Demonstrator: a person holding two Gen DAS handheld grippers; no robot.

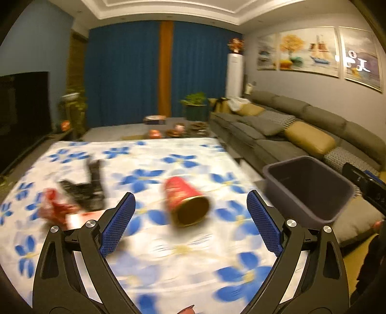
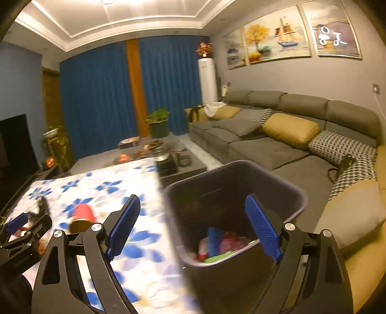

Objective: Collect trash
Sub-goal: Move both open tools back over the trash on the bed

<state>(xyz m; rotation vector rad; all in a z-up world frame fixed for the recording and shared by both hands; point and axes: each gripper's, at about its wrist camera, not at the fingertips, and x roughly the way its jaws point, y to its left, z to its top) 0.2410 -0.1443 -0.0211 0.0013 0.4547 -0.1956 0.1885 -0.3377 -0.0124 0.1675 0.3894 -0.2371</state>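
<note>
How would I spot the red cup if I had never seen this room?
Find the table under the white cloth with blue flowers, left of the dark bin. Near the middle of that cloth lies the red cup. Unlike the crumpled red wrapper and black scrap to its left, it is a smooth tube on its side with a gold inside.

Warm, dim indoor light comes from recessed ceiling lights (image 2: 108,2). Both fisheye views bend the walls and darken at the corners. Motion blur smears the white table cloth with blue flowers (image 1: 149,241), the red paper cup (image 1: 185,200) and the dark plastic bin (image 2: 231,183); the black-and-blue fingers (image 1: 119,222) stay sharp.
</note>
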